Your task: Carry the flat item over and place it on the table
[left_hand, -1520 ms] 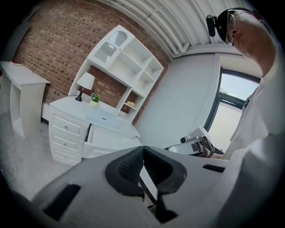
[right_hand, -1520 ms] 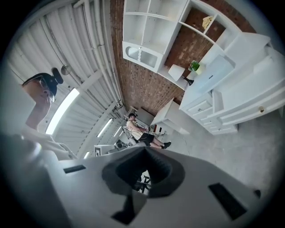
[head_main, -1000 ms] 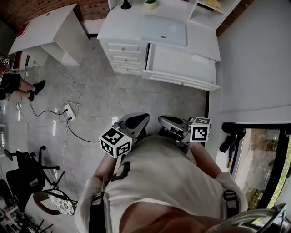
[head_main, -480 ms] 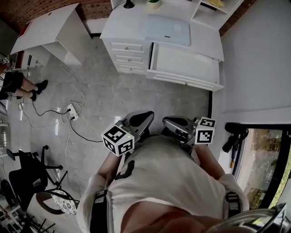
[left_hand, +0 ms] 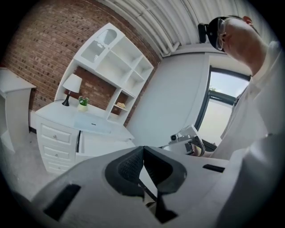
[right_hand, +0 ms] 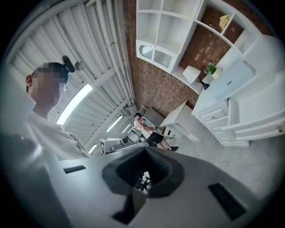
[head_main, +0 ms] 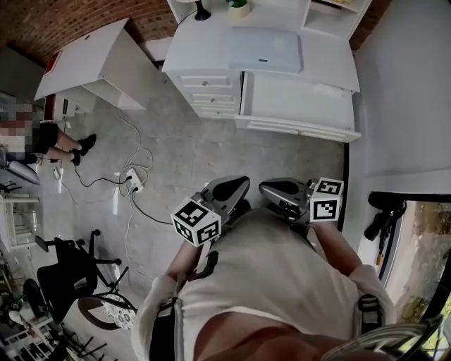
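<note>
A flat pale-blue item point(head_main: 264, 49) lies on top of the white desk point(head_main: 328, 67) far ahead of me; it also shows in the left gripper view point(left_hand: 92, 124) and the right gripper view point(right_hand: 229, 82). My left gripper point(head_main: 242, 183) is held close to my chest, jaws shut with nothing between them point(left_hand: 143, 149). My right gripper point(head_main: 263, 187) sits beside it, also shut and empty point(right_hand: 144, 149). Both are well short of the desk, over the grey floor.
The desk has a drawer unit point(head_main: 215, 99), a lamp point(head_main: 203, 10), a small plant point(head_main: 239, 7) and shelves above. A second white table point(head_main: 91, 56) stands at left. Cables and a power strip point(head_main: 130, 176) lie on the floor. A black chair point(head_main: 67, 271) and a seated person point(head_main: 49, 137) are at left.
The head view has shifted, so the desk, the floor cables and both grippers sit slightly further right in frame. Both grippers stay shut at my chest.
</note>
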